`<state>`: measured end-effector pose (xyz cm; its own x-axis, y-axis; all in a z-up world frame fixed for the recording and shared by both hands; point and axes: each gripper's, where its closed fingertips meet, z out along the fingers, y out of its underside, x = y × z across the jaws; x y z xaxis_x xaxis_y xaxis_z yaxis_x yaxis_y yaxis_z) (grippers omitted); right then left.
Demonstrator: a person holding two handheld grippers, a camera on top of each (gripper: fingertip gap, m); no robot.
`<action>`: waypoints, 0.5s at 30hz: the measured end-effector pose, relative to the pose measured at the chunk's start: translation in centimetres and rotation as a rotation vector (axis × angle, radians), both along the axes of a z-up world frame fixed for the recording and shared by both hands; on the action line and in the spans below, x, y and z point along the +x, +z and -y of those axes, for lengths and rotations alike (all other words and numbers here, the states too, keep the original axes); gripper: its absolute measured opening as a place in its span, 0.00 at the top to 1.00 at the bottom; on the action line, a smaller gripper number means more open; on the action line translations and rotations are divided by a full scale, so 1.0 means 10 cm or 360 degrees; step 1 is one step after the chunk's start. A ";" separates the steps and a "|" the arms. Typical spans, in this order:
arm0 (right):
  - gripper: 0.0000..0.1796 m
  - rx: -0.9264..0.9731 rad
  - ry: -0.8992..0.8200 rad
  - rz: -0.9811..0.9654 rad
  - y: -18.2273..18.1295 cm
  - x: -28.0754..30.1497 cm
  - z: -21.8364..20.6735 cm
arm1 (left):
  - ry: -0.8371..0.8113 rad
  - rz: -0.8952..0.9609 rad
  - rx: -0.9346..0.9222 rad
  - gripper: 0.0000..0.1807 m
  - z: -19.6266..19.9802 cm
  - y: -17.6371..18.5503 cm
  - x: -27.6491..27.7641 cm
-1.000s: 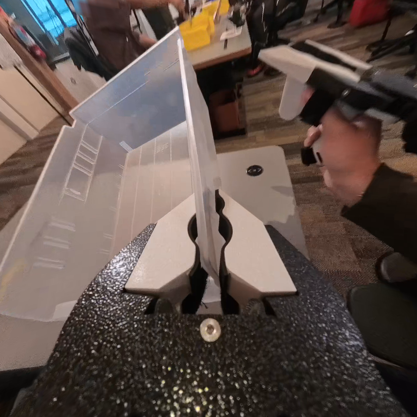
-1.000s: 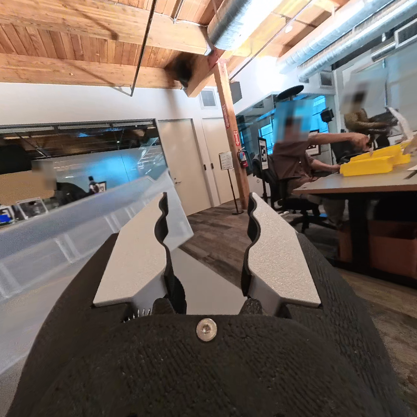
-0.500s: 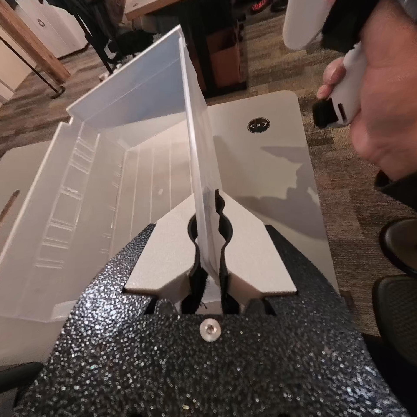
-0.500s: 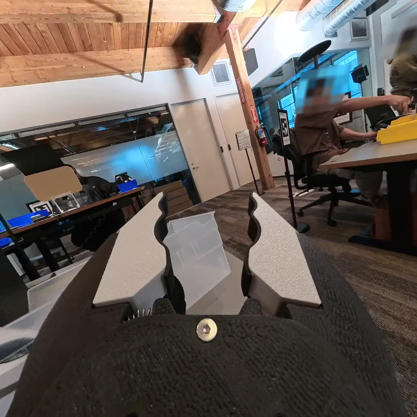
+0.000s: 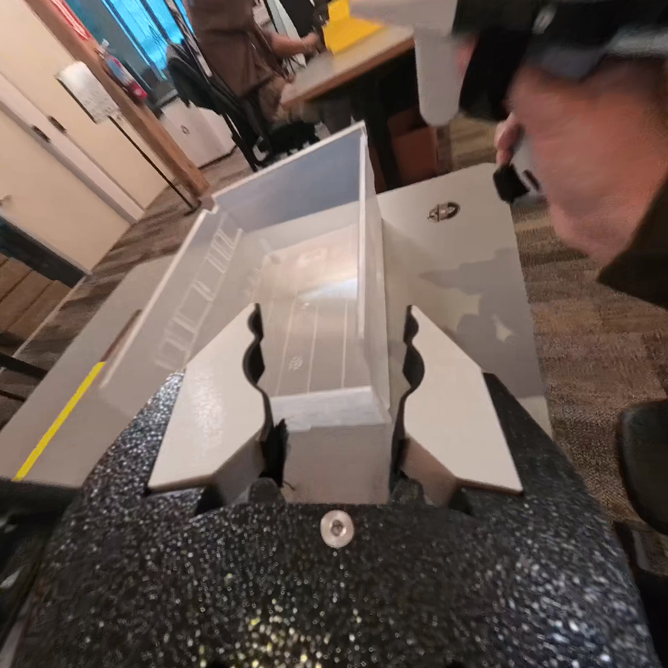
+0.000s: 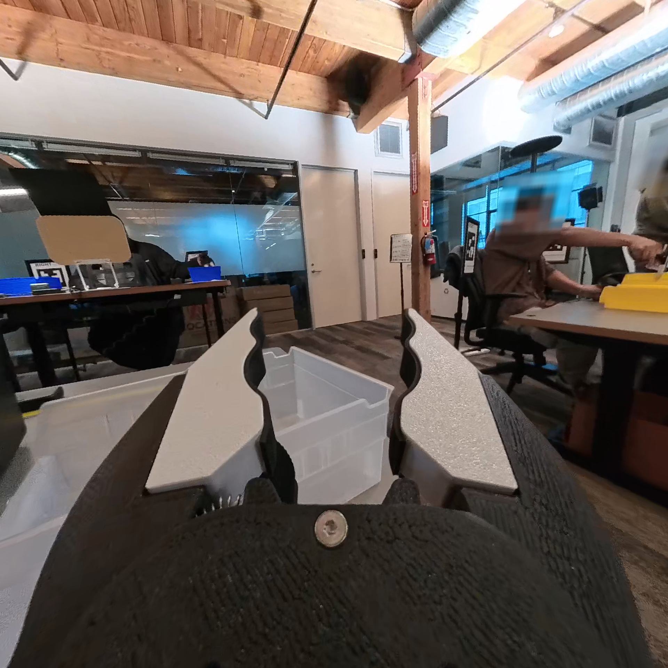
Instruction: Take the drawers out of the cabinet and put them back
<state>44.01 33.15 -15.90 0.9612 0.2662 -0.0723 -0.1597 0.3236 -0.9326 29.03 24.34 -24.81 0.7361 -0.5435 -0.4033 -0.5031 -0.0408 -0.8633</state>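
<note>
On table [image 5: 470,253]: one drawer [image 5: 253,274]

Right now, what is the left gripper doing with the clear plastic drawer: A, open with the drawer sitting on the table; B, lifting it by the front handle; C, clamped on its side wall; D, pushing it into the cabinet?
A: in the left wrist view the left gripper has its fingers spread apart, touching nothing, and the clear plastic drawer sits on the grey table.

We count one clear drawer [image 5: 314,289] on one grey table [image 5: 452,274], two grippers, and two yellow bins [image 6: 636,296] on another desk.
</note>
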 end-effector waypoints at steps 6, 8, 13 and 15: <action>0.57 0.0252 -0.0053 0.0133 0.14 -0.29 0.31 | 0.0039 0.0643 0.0242 0.61 1.14 0.75 -0.95; 0.57 0.0314 -0.0099 0.0222 0.18 -0.41 0.43 | 0.0196 0.0738 0.0317 0.58 1.55 0.87 -1.43; 0.59 0.0172 0.0023 0.0325 0.04 -0.81 0.58 | 0.0842 0.0492 0.0679 0.66 2.61 1.10 -2.66; 0.60 0.0104 0.0076 0.0378 -0.05 -0.95 0.69 | 0.1035 0.0394 0.0702 0.75 2.98 1.05 -3.02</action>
